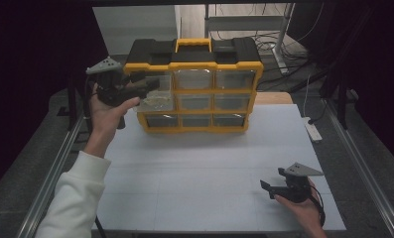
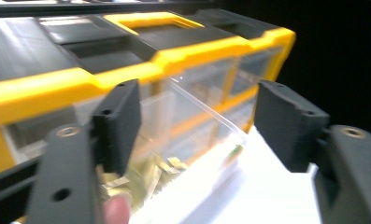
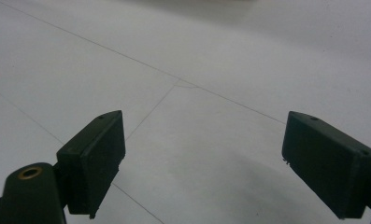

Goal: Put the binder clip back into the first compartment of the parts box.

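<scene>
Clear drawer [image 1: 157, 97] sticks out toward near side from left column of yellow organizer [image 1: 194, 89] at far end of bench [image 1: 209, 188]. Left gripper [image 1: 152, 85] sits right at drawer, jaws apart, straddling it without pressing. Drawer long axis runs far-near; push toward far side would seat it. Right gripper [image 1: 267, 187] well apart, near right, jaws apart, empty.

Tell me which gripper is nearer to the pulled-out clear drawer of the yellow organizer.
Left. The left gripper is right at the pulled-out clear drawer, jaws open around its corner, pads not pressing. The right gripper rests far off, at the table's near right edge, jaws open.
</scene>
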`<action>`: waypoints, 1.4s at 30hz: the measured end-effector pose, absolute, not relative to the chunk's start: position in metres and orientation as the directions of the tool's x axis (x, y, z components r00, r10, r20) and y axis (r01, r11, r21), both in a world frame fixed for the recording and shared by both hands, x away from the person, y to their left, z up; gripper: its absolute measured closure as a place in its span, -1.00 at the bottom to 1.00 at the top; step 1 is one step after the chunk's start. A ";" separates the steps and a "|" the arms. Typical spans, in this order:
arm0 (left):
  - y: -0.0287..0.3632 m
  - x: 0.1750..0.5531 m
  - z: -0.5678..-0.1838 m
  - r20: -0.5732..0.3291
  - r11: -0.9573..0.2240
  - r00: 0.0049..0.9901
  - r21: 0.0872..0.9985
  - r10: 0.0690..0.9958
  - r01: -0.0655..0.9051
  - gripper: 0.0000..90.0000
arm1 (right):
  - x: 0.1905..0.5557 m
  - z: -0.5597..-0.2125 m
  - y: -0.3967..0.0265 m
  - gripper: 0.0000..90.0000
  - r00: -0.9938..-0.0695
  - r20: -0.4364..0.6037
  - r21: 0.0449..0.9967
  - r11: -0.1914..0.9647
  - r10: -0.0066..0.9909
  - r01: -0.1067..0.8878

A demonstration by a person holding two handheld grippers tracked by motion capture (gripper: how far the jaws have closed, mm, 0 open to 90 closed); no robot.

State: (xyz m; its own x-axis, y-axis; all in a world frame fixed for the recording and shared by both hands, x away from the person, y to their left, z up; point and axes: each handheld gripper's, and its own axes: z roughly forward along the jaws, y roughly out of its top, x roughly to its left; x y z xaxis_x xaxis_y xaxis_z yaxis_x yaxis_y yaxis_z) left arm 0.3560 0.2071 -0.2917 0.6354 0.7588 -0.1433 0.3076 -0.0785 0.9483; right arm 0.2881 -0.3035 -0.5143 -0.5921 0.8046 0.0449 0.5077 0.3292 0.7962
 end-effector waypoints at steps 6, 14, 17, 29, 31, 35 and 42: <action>0.204 0.318 -0.309 -0.107 -0.132 0.703 0.952 0.703 0.276 -0.47 | 0.288 -0.513 -0.303 -0.70 -0.592 0.041 0.797 0.332 0.805 0.505; 0.203 0.279 -0.370 -0.124 -0.188 0.730 0.925 0.672 0.331 -0.58 | 0.288 -0.514 -0.303 -0.70 -0.597 0.041 0.799 0.333 0.801 0.501; 0.204 0.271 -0.393 -0.134 -0.201 0.725 0.913 0.675 0.356 -0.60 | 0.288 -0.514 -0.303 -0.70 -0.598 0.043 0.801 0.330 0.800 0.499; 0.211 0.255 -0.476 -0.211 -0.227 0.685 0.841 0.697 0.490 -0.61 | 0.289 -0.514 -0.304 -0.70 -0.604 0.041 0.809 0.329 0.796 0.487; 0.210 0.256 -0.482 -0.215 -0.233 0.681 0.833 0.700 0.502 -0.61 | 0.288 -0.513 -0.304 -0.70 -0.604 0.039 0.811 0.328 0.796 0.485; 0.209 0.257 -0.491 -0.221 -0.240 0.676 0.821 0.703 0.518 -0.61 | 0.288 -0.512 -0.304 -0.69 -0.605 0.039 0.818 0.322 0.795 0.476; 0.211 0.257 -0.493 -0.223 -0.230 0.667 0.823 0.711 0.520 -0.62 | 0.287 -0.512 -0.304 -0.69 -0.608 0.037 0.822 0.322 0.793 0.470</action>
State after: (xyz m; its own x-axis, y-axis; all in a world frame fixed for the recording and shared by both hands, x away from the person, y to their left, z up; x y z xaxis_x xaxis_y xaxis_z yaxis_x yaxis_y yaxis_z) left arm 0.2574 0.2110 -0.4931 0.6668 0.7111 -0.2229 0.5200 -0.2297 0.8227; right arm 0.2871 -0.3041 -0.5115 -0.6079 0.7932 0.0367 0.4699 0.3221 0.8219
